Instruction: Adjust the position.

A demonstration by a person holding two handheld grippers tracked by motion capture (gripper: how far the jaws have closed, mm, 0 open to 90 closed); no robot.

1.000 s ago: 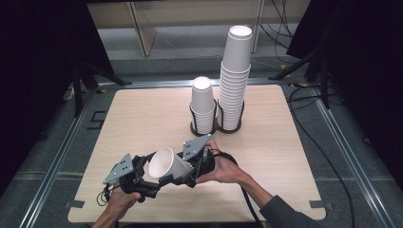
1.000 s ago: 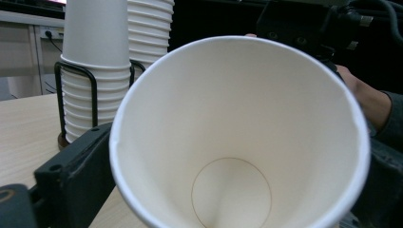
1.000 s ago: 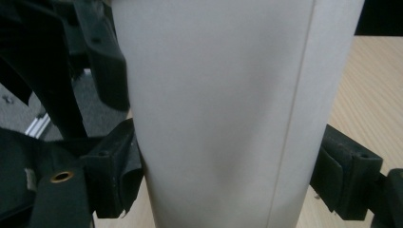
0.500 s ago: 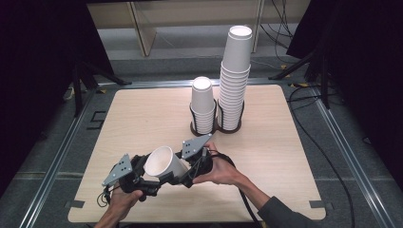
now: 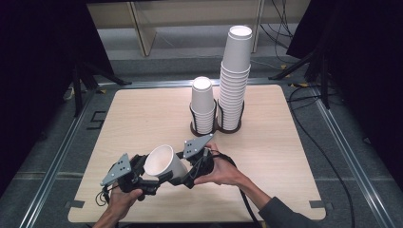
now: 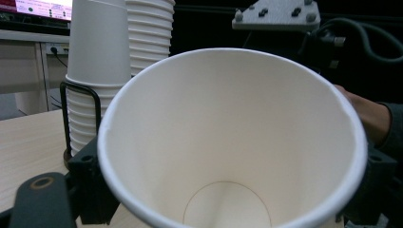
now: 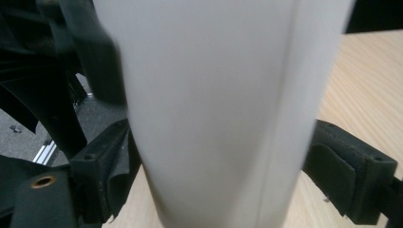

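Paper cup held between your two grippers
Your left gripper, jaws just closing, pinches the paper cup near its base; your right gripper clamps its wall.

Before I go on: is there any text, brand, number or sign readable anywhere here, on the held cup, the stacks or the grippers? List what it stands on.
Nothing can be read.
Paper cup, held between both grippers: plain white, inside and out.
Short cup stack and tall cup stack: plain white.
Grey plates on the left gripper and right gripper: screws and holes, no marks.
Monitor strip at the top left of the left gripper view: blurred, illegible.
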